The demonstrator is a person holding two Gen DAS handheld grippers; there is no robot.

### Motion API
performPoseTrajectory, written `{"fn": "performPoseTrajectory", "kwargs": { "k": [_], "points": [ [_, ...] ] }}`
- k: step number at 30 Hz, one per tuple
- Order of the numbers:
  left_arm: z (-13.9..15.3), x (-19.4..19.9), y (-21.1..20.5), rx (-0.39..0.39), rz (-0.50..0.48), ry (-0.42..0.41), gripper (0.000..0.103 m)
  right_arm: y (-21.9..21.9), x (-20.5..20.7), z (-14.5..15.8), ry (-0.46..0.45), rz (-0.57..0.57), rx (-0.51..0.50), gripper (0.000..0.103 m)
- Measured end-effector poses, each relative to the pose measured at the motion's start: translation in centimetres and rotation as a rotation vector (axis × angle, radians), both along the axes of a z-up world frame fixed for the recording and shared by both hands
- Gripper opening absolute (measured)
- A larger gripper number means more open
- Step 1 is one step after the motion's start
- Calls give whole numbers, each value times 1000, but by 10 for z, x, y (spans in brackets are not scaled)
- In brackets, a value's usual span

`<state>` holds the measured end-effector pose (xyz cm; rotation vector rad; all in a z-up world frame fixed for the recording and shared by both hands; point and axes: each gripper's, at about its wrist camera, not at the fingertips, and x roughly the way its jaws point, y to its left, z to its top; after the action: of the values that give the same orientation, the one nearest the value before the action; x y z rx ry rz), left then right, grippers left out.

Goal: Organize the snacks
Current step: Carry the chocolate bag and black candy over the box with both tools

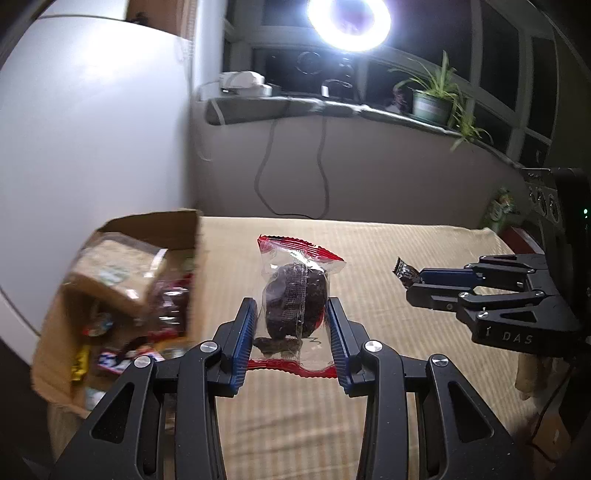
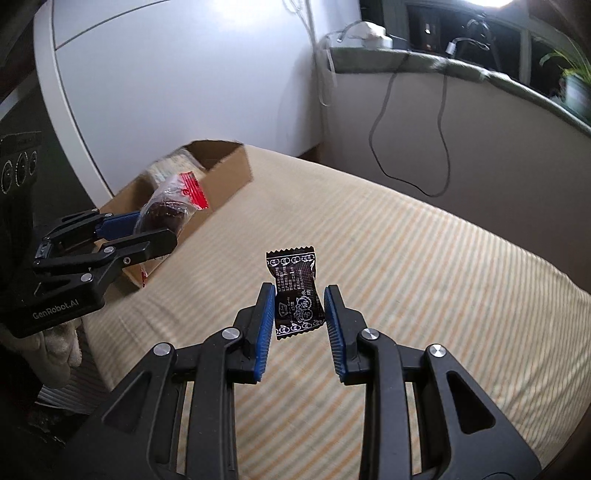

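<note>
Your left gripper (image 1: pixel 291 314) is pinching the cake (image 1: pixel 295 299), a dark round one in a clear wrapper with red crimped ends, both blue pads pressed against its sides, and it hangs clear above the striped cloth (image 1: pixel 388 406). Your right gripper (image 2: pixel 300 308) is clamped on the candy (image 2: pixel 297 295), a small black sachet with white print too fine to read, also held off the cloth. From the left camera the candy shows only as a crinkled dark tip poking past the right fingers; the rest is hidden behind them. From the right camera the cake is half covered by the left gripper's black finger, just the red end and a dark bulge showing. The box (image 1: pixel 122 295) sits at the cloth's left edge, and only your left view looks into it: a tan packet leaning on top, red, yellow and blue wrappers lower down, all smeared by blur, so you cannot name them. The right view gives you the box's outer wall and open end instead, its contents mostly screened by the cake. The ring light (image 1: pixel 349 22) glares out the window behind it.
</note>
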<state>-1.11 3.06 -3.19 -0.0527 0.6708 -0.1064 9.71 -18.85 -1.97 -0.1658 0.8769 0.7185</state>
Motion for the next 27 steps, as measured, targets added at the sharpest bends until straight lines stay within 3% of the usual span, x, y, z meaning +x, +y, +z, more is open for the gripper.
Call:
{"fn": "performPoseTrajectory", "kwargs": {
  "k": [13,27],
  "points": [
    [0,-19,70,-2,150,-12,36,91,3,13,-36,128,9,28],
    [-6,-24,110,8,229,2,36,175,23,8,-56,230,-11,28]
  ]
}}
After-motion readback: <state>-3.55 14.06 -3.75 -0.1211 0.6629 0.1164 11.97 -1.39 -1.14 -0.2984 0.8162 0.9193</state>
